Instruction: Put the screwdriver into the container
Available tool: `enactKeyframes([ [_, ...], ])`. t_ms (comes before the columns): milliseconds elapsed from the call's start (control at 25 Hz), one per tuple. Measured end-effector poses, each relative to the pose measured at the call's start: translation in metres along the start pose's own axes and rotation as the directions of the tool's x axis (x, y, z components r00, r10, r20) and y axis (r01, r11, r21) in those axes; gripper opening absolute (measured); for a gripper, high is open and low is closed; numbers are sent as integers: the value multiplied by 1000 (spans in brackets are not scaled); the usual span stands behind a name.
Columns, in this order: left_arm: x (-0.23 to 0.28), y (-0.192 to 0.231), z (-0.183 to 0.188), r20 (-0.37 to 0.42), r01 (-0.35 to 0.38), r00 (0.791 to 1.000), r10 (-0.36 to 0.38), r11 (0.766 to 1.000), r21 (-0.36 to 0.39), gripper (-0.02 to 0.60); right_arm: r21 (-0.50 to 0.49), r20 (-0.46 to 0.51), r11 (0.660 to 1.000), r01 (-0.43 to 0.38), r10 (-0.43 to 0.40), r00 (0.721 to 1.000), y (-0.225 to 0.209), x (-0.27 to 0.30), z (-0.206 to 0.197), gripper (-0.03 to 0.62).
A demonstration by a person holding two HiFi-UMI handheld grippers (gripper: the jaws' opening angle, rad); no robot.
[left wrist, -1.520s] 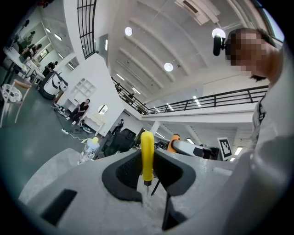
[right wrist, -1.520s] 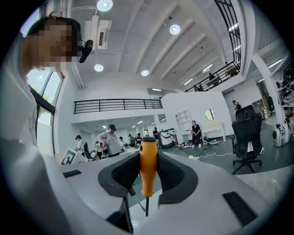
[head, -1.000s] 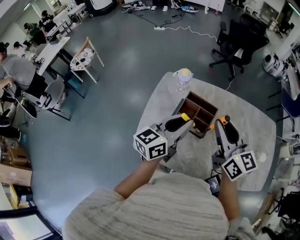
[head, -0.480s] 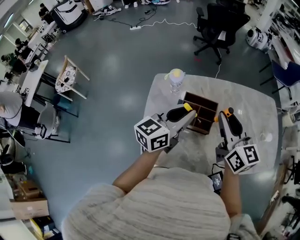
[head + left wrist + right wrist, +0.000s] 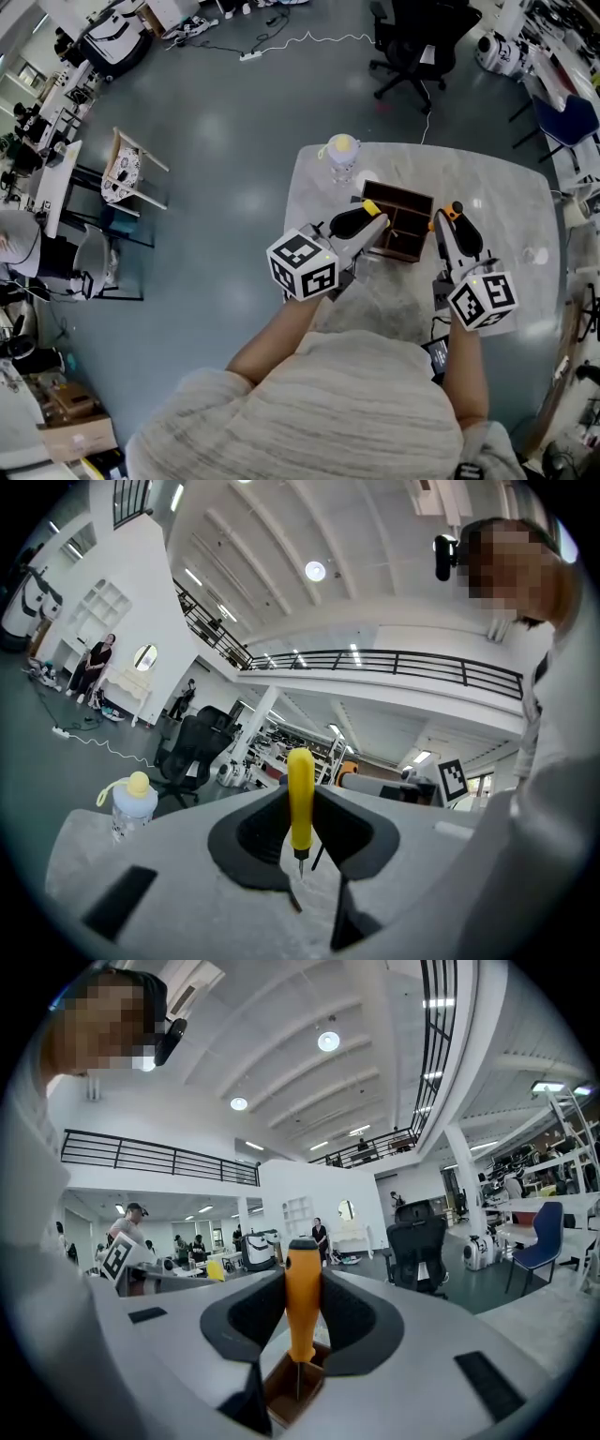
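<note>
Orange screwdriver [image 5: 302, 1299], right tongs [image 5: 302, 1321] | yellow screwdriver [image 5: 300, 799], left tongs [image 5: 300, 829] | both upright, tip-down

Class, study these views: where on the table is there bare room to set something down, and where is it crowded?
Bare: the table right of the wooden container, and the near patch between left gripper and right gripper. Crowded: around bottle and container.

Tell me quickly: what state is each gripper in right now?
Left gripper: closed on yellow screwdriver.
Right gripper: closed on orange screwdriver.
</note>
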State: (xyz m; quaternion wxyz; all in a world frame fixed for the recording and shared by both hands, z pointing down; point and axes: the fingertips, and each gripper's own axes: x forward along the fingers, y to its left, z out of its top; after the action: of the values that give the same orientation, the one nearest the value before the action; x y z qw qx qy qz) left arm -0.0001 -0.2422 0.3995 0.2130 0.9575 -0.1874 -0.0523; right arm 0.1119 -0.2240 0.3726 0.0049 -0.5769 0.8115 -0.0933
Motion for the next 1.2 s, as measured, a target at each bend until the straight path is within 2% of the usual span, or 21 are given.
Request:
enactKeyframes([
  [320,1,3,-1,5,-9,1000,9,1000,-4,83,-15,-29,999,48,-48,998,-24,11,-18,117],
  [840,-6,-2,-2,15,-32,999,32,999,-7,83,-91,-91,994,60,-68,994,-41,39,-59,117],
  [1200,-9,1,-3,15,-50,999,50,999,-11,83,-82,-128,993,82,-92,988,-58,49,-87,117],
])
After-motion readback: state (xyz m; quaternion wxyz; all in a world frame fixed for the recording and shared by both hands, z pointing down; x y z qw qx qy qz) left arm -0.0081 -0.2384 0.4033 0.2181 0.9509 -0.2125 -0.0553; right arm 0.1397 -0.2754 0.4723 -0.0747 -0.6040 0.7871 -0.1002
